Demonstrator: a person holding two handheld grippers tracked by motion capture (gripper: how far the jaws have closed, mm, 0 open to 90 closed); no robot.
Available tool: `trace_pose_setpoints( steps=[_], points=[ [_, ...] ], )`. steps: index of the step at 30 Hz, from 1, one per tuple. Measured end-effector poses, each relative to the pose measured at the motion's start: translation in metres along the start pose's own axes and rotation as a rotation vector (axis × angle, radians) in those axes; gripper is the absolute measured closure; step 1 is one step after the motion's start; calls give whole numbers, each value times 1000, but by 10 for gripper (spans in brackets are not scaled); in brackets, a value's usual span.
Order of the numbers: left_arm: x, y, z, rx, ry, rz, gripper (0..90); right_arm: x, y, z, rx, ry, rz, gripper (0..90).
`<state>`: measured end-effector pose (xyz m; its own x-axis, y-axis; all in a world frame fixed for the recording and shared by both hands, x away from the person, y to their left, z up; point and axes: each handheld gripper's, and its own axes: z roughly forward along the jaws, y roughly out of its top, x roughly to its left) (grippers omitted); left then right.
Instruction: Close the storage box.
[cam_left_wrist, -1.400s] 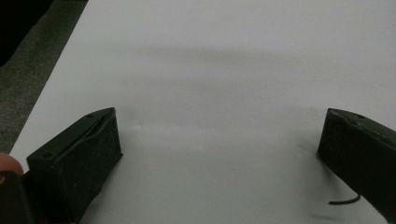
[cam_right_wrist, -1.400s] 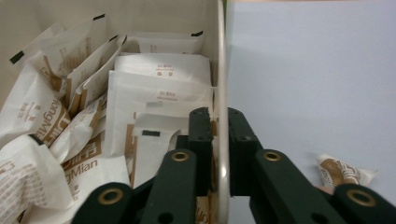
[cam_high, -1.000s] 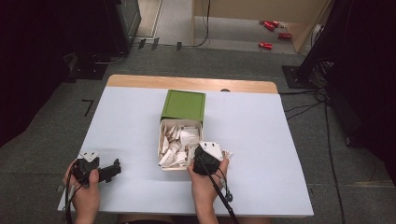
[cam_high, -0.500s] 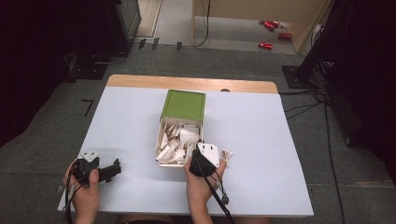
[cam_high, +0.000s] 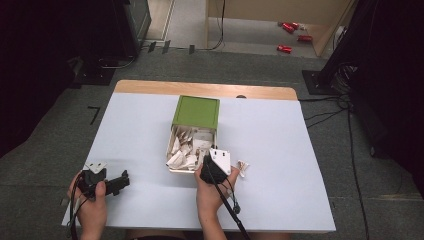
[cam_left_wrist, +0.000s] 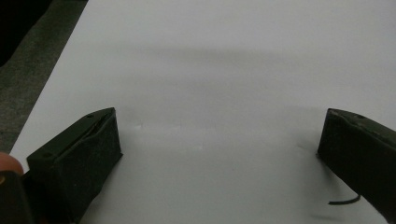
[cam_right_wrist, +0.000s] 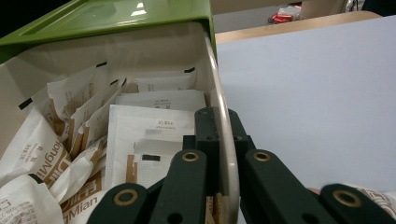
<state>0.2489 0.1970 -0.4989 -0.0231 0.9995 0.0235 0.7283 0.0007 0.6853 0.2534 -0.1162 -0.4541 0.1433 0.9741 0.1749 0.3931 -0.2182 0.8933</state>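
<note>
Right gripper (cam_right_wrist: 219, 140) clamped on the side wall of the open box (cam_high: 172, 150); left gripper (cam_high: 120, 181) idle.

The cream box with its green lid (cam_high: 196, 112) hinged back sits near the middle of the white table (cam_high: 280, 150), full of white and brown sachets (cam_right_wrist: 149, 135). In the right gripper view the two black jaws pinch the box's thin right wall between them, one jaw inside among the sachets, one outside. One more sachet (cam_high: 243, 168) lies on the table just beside the box's right front corner, next to the right hand (cam_high: 212, 192). Well to the left of the box, near the table's front edge, the left hand (cam_high: 90, 200) holds its gripper with jaws spread wide over bare tabletop, gripping nothing.
</note>
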Motion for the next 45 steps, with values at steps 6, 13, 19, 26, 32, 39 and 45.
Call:
trace_pose_setpoints(
  steps=[6,13,19,26,32,39,45],
  points=[
    [0,0,0,0,0,-1,0,0,2,6,-2,-6,-11,896],
    [0,0,0,0,0,0,0,-4,1,14,12,16,-35,884],
    [0,0,0,0,0,0,0,-10,2,12,48,69,-33,845],
    [0,0,0,0,0,0,0,-17,4,8,102,149,-41,628],
    [0,0,0,0,1,0,0,-18,5,-8,137,183,-78,531],
    [0,0,0,0,1,0,0,-22,-2,-24,160,209,-121,467],
    [0,0,0,0,1,0,0,-27,-10,-30,194,222,-155,427]
  ],
)
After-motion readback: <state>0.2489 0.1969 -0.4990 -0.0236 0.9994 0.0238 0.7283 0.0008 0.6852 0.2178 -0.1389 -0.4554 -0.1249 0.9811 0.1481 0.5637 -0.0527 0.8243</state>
